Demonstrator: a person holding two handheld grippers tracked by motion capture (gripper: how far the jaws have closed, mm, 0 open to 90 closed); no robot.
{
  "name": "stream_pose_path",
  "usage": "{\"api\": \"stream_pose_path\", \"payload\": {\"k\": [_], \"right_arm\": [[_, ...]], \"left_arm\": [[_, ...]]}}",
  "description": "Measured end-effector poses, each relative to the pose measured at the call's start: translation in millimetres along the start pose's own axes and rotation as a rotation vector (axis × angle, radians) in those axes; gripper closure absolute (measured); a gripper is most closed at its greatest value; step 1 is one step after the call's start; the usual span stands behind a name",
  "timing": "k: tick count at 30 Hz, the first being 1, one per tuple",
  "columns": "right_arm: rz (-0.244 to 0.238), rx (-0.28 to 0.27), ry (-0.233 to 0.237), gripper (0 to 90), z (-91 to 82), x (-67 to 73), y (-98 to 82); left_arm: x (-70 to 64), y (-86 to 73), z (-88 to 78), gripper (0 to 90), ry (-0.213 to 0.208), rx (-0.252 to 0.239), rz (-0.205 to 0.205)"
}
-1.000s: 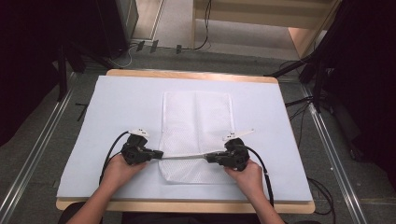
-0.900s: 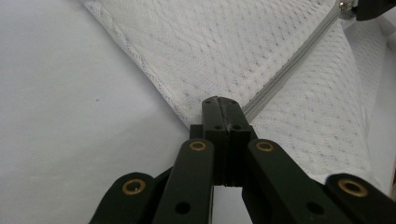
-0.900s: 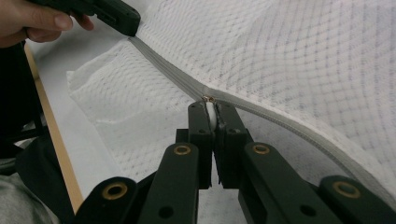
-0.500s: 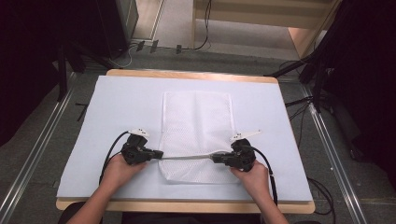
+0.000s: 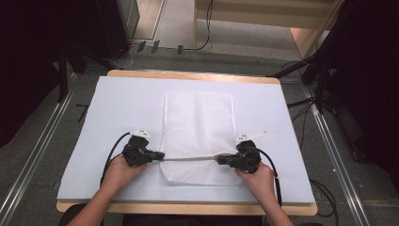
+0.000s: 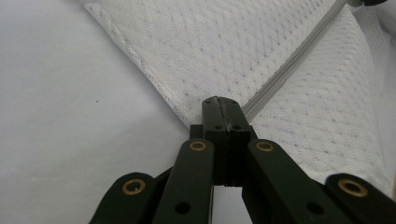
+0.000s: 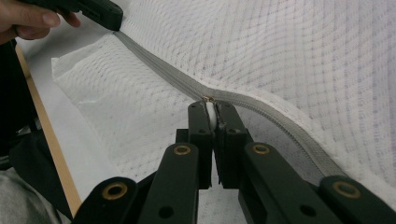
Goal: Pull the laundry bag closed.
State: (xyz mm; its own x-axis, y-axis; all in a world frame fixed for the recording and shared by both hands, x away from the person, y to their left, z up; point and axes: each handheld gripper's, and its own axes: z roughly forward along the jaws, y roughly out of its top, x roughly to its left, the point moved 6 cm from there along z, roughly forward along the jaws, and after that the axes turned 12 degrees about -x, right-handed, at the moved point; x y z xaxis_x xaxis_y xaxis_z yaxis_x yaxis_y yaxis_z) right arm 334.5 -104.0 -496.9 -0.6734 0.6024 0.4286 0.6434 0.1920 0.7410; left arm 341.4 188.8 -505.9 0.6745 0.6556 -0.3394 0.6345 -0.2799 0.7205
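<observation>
Two grippers work at a white mesh bag (image 5: 198,136) that lies flat in the middle of the table (image 5: 117,108), its near end close to the front edge. From above, the left gripper (image 5: 157,156) sits at the bag's left edge and the right gripper (image 5: 221,159) near its right edge, with a grey zipper (image 5: 190,159) stretched straight between them across the bag's near end.

Close up, the left gripper view adds what the high view cannot: the left gripper (image 6: 223,105) has its jaws pressed together on the bag's edge, right where the zipper (image 6: 299,53) begins. The right gripper view shows the right gripper (image 7: 211,108) clamped on a small white zipper pull (image 7: 211,114), part-way along the zipper (image 7: 168,74), the mesh (image 7: 289,60) rising in a fold beside it. Farther along that view, a hand (image 7: 32,18) holds the other gripper at the zipper's far end.
</observation>
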Motion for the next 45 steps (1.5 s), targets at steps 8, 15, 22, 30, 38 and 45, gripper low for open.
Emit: {"api": "stream_pose_path", "payload": {"k": [8, 15, 22, 30, 38, 45], "right_arm": [[0.012, 0.002, -0.012, 88.6, -5.2, -5.0, -2.0], [0.023, -0.004, -0.015, 88.6, -9.7, -9.0, -2.2], [0.022, -0.008, -0.023, 88.6, -13.6, -12.2, -3.1], [0.030, -0.003, -0.031, 88.6, -16.1, -15.1, -5.0], [0.046, -0.011, -0.028, 88.6, -26.7, -19.4, -5.4], [0.041, -0.009, -0.034, 88.6, -30.9, -20.9, -7.2]], "left_arm": [[0.1, -0.4, -0.2, 90.0, 0.000, -0.001, 0.006], [0.0, -0.3, 0.0, 90.0, 0.000, -0.003, 0.003], [-0.8, -0.4, -0.3, 90.0, 0.006, 0.001, 0.018], [-0.4, -0.2, -0.1, 90.0, 0.005, 0.001, 0.017], [-0.4, -0.2, 0.0, 90.0, 0.004, -0.001, 0.012], [-0.3, -0.3, -0.1, 90.0, 0.004, 0.000, 0.012]]}}
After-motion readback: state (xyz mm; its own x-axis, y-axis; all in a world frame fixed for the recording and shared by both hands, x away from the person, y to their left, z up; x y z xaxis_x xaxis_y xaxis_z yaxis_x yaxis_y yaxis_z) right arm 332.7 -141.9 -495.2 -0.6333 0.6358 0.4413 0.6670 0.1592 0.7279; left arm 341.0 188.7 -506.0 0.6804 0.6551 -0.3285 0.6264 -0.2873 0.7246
